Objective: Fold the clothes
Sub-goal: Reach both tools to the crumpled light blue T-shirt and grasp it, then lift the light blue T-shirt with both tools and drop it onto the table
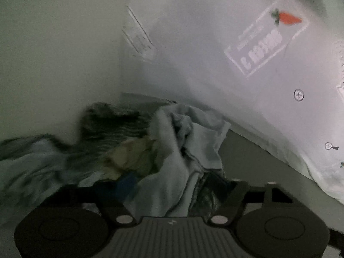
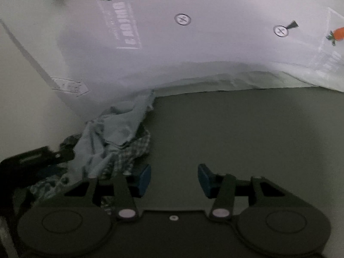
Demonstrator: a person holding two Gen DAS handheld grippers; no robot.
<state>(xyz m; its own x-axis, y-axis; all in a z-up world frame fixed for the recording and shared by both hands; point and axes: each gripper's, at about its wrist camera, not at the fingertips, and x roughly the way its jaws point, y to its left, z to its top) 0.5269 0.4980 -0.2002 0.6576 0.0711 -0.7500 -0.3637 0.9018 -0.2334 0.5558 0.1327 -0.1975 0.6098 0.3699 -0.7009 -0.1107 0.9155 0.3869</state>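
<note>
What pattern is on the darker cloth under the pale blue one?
A dark-and-white check, seen best in the right wrist view: checked cloth beneath the pale blue cloth.

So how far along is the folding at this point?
Nothing looks folded: the clothes pile is a crumpled heap in the corner. The left hand-held gripper is buried in its light blue cloth; grip unclear. The right hand-held gripper is open over bare grey tabletop. All folding remains.

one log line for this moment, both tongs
left tongs: in clothes pile, grip hidden | right tongs: open, empty, over grey surface | fold: not started
</note>
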